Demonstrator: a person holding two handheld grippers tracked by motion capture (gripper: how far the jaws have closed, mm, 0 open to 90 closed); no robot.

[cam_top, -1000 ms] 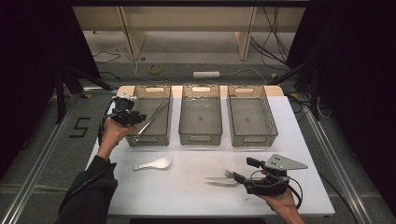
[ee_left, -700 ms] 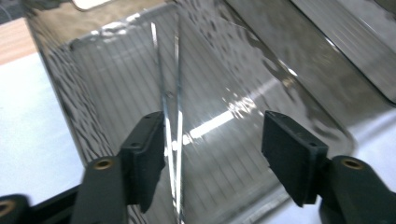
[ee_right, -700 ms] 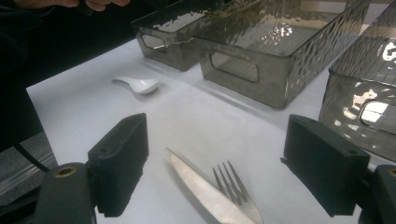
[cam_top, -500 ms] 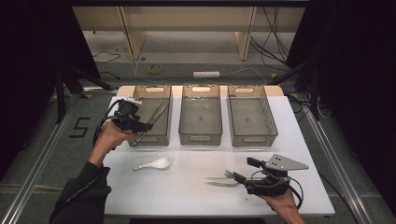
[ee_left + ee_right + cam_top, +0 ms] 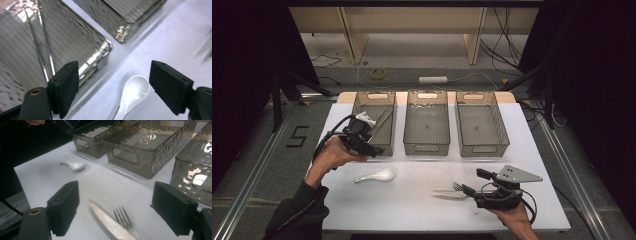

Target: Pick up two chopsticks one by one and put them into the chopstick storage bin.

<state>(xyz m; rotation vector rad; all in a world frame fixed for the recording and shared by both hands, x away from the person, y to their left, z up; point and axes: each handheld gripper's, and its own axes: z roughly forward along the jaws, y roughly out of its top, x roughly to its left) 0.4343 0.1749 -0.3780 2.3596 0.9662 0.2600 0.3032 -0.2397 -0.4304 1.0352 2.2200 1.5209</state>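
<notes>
Cutlery lies on the white tabletop (image 5: 412, 210) in front of three clear bins. The spoon (image 5: 376, 176) (white, ceramic-looking) rests near the left bin (image 5: 375, 124), its long axis running roughly left to right in the high view, bowl toward the right and handle toward the left. The left gripper (image 5: 371, 148) hovers just above and behind it, by the bin's near corner; in the left gripper view the jaws stand wide apart and hold nothing, with the spoon's bowl (image 5: 133, 91) showing between them. Thin metal utensils (image 5: 381, 122) already lie aslant in the left bin. The fork (image 5: 456, 187) and a knife (image 5: 447, 193) lie close together near the front right, both lengthwise across the tabletop; in the high view the fork's tines point left. The right gripper (image 5: 473, 183) sits at the fork, its jaws spread to either side of the tines (image 5: 122, 216) without pinching them. The middle bin (image 5: 427, 125) and right bin (image 5: 482, 125) stand well apart from both grippers.
</notes>
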